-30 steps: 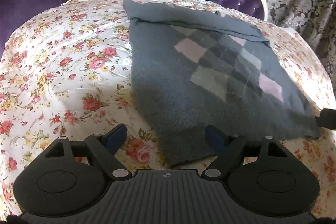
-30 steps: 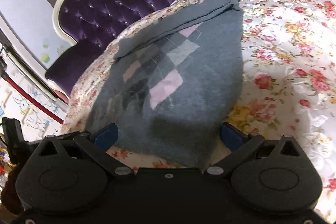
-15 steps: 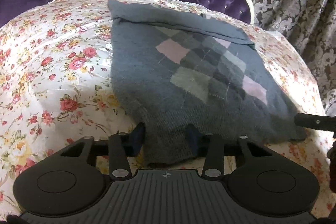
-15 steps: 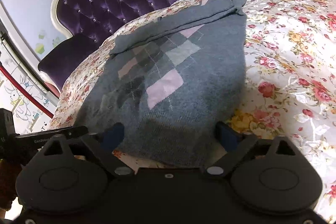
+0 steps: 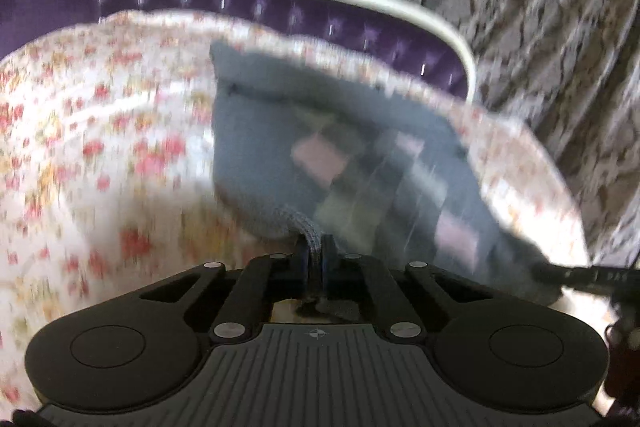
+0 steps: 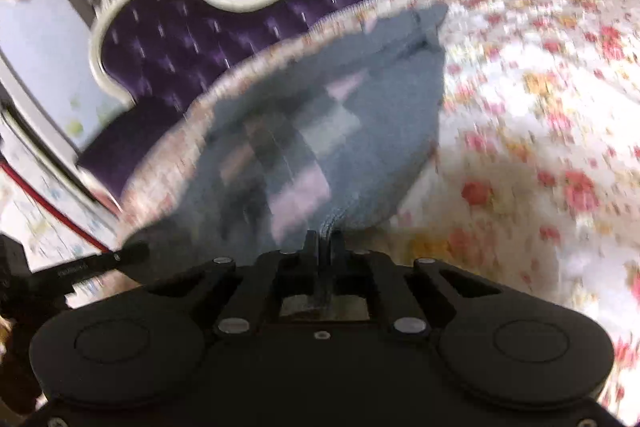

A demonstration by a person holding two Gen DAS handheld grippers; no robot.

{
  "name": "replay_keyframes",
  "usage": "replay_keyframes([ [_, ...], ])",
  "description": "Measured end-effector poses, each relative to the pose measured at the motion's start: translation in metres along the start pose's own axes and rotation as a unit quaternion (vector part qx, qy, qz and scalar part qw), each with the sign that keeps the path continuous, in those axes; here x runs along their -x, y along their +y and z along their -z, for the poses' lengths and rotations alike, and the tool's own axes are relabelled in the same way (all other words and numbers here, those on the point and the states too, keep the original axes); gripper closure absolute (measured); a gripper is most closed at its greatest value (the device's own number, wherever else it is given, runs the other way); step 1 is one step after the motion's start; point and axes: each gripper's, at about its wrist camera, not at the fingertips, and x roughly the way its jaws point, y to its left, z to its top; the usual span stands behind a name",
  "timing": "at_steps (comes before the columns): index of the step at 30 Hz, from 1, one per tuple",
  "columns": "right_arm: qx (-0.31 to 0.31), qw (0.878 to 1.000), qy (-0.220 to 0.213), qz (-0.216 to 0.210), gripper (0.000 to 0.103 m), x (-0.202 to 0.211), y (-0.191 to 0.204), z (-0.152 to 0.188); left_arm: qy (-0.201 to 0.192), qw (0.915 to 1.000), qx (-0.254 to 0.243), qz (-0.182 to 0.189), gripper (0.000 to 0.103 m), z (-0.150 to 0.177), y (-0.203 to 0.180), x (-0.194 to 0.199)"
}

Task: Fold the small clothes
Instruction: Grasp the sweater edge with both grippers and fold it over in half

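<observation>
Floral satin bedspread (image 5: 100, 155), white with red and yellow blossoms, is serving as my work surface and is lying blurred in both wrist views.

Item one, nearest: my left gripper (image 5: 316, 255) is pinching the near hem of the grey knitted sweater with pink and pale argyle diamonds (image 5: 320, 131); its jaws have just been closing, and a bunched ridge of knit is standing between the pads.

Item two: my right gripper (image 6: 325, 247) is likewise clamping the same near hem, at the other corner (image 6: 332, 155); its jaws have also just been closing on the cloth.

Item three, the garment itself: it is lying flat on the bedspread, a folded band running across its far edge, the near edge puckering upward at both pinch points. Soft, limp, thick knit.

Progress, as I am judging it: the far band is looking already folded; both near corners are gripped; carrying the hem over toward the far edge is remaining to be done.

Item four, farthest: the purple tufted headboard with cream trim (image 5: 280, 7) is rising behind, patterned grey curtain (image 5: 540, 7) beyond.
</observation>
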Motion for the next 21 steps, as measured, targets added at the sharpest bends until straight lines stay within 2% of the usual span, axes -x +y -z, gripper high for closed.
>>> replay_keyframes([
  [4, -0.026, 0.998, -0.040, -0.038, 0.092, 0.003, -0.001, -0.034, -0.038, 0.9990, 0.003, 0.023, 0.098, -0.033, -0.001, 0.003],
  [8, -0.033, 0.995, -0.071, -0.057, 0.092, -0.006, -0.002, -0.071, -0.064, 0.9975, -0.001, 0.029, 0.098, -0.067, -0.002, -0.010],
  [12, -0.014, 0.994, -0.095, -0.049, 0.092, -0.028, -0.002, -0.107, -0.092, 0.9955, -0.013, 0.021, 0.098, -0.099, -0.002, -0.027],
  [17, -0.022, 0.992, -0.117, -0.041, 0.092, -0.067, -0.012, -0.154, -0.113, 0.9935, -0.008, 0.016, 0.098, -0.146, 0.002, -0.063],
  [21, -0.023, 0.992, -0.122, -0.021, 0.092, -0.107, -0.019, -0.187, -0.106, 0.9943, -0.006, 0.003, 0.098, -0.177, 0.009, -0.105],
])
